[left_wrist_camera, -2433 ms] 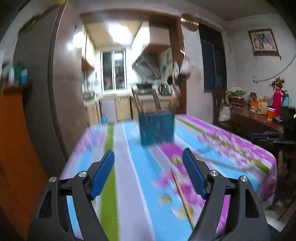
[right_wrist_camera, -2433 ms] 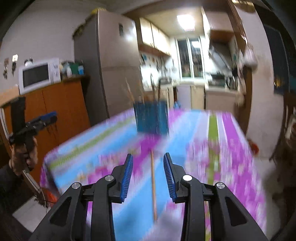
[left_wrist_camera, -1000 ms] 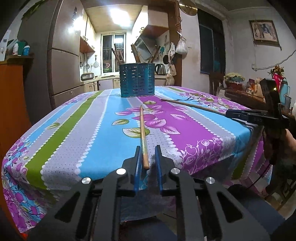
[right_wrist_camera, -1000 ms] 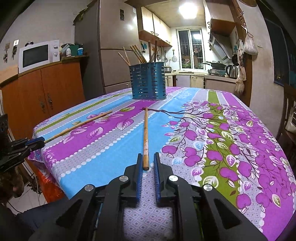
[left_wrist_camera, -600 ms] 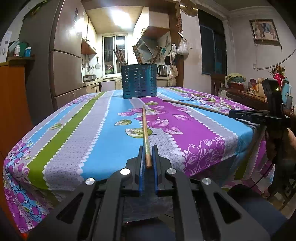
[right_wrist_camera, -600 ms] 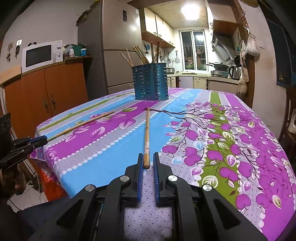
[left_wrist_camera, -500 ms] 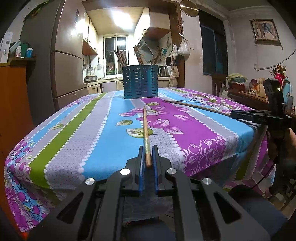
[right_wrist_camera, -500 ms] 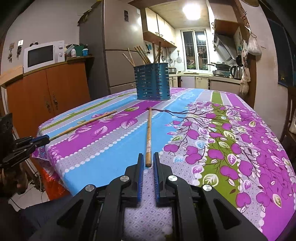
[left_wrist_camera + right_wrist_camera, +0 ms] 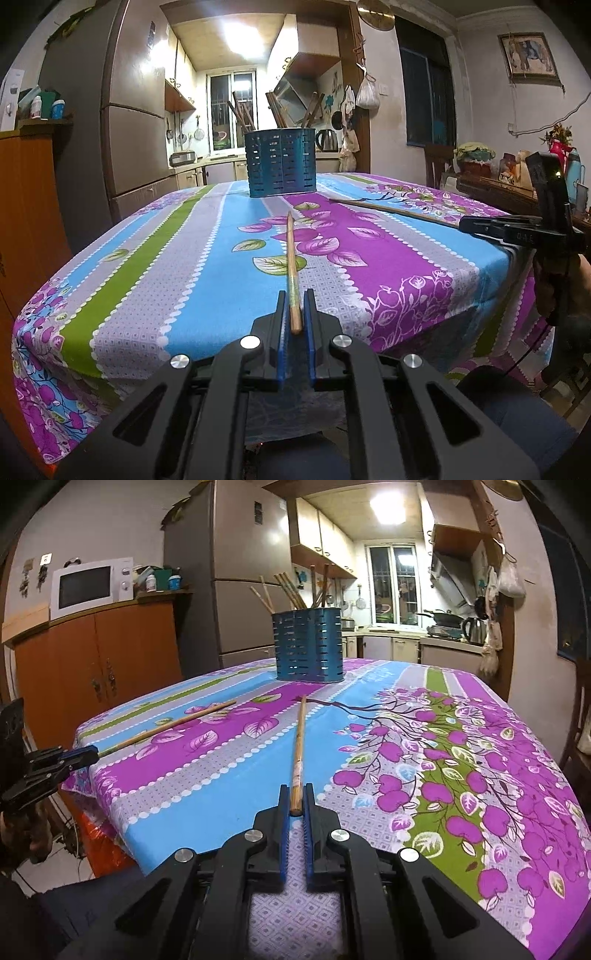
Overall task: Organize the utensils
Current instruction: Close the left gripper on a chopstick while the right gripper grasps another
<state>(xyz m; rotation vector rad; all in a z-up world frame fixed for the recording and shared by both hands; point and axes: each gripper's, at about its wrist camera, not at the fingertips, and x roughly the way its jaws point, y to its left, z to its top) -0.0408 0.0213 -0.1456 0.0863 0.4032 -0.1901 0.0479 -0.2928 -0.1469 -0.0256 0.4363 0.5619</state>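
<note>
Gripping stage: left gripper [image 9: 294, 314] clamps near end of one long bamboo chopstick [image 9: 290, 254]; right gripper [image 9: 295, 797] likewise clamps a second [image 9: 299, 738]. Both sticks lie on floral tablecloth [image 9: 184, 266]. Next: lift, carry to slotted blue holder [image 9: 306, 646].

- Lower ends of the sticks standing in the blue slotted holder [image 9: 307, 650] are hidden inside it; what kind of utensils they are cannot be told.
- In the left wrist view, the far chopstick [image 9: 391, 210] disappears behind the right gripper [image 9: 466, 223], so any grip there is unseen.
- The hand [image 9: 22, 834] under the left gripper [image 9: 90, 755] is cut off by the frame edge.
- Items on the side counter [image 9: 517, 192] are too small to identify.
</note>
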